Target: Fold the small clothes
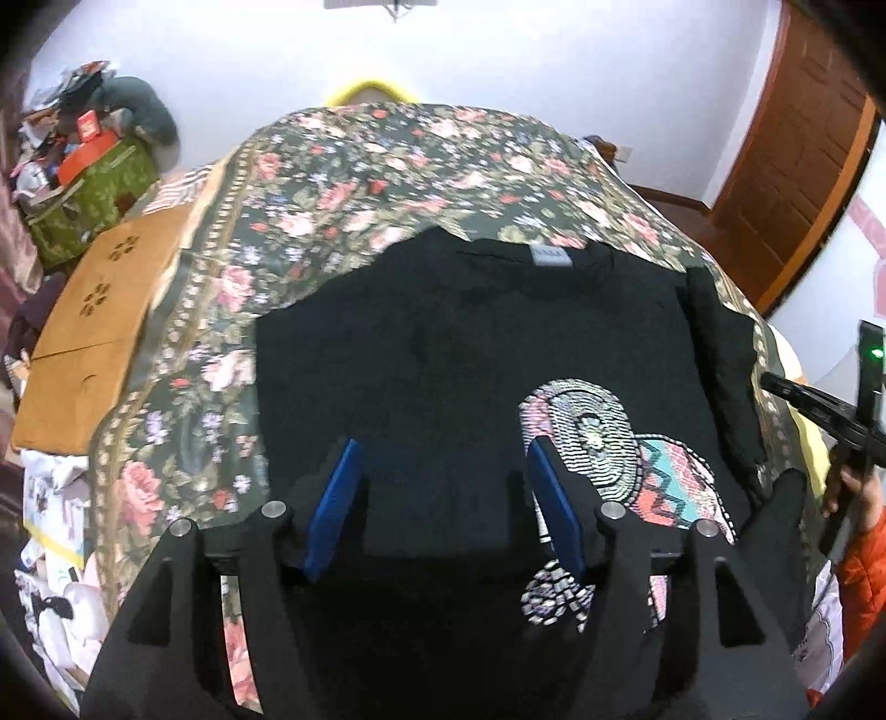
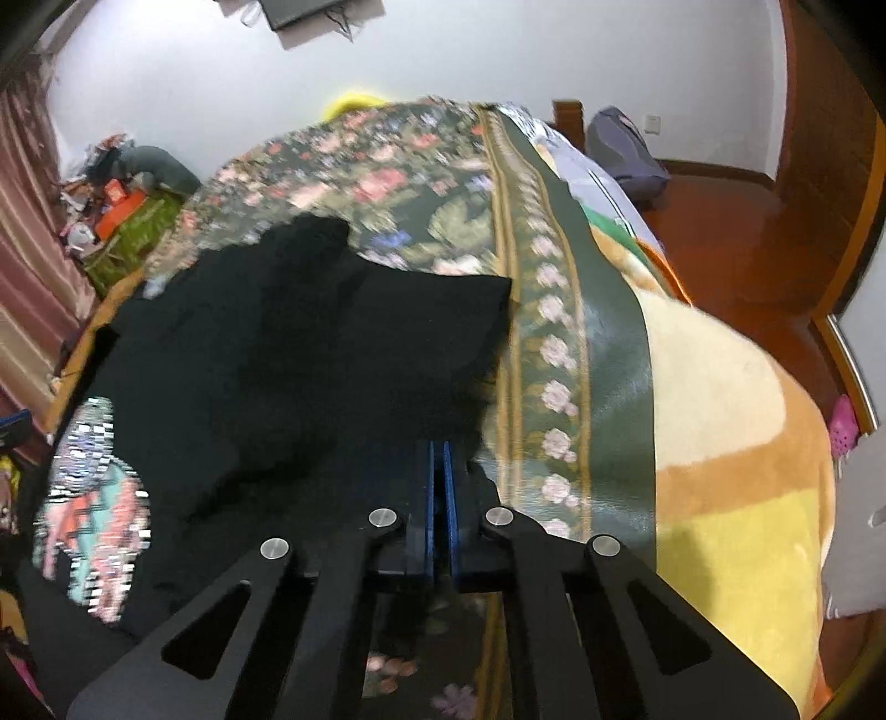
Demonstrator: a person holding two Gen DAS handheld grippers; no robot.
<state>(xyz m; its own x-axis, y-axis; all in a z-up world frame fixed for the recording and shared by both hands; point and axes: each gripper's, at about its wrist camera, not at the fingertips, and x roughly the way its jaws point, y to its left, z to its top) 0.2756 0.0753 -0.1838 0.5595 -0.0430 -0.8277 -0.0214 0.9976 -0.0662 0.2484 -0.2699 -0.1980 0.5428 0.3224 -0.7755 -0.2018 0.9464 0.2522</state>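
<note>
**Camera setup: two wrist fisheyes over the bed**

Left wrist cam is sitting low and close over the black T-shirt (image 1: 443, 354), looking forward along its own blue pads (image 1: 335, 493) toward the far white wall (image 1: 498, 50). At the frame's right edge it is catching the right gripper (image 1: 847, 432).

Right wrist cam is looking along its pads (image 2: 441, 498) from the shirt's right edge, close in, angling across the floral bedspread (image 2: 387, 188) toward the same wall.

Both views are sharing the shirt (image 2: 277, 354), its printed graphic (image 1: 598, 443), the bedspread (image 1: 354, 183) and the cluttered green box (image 1: 88, 194) in the left corner.
</note>
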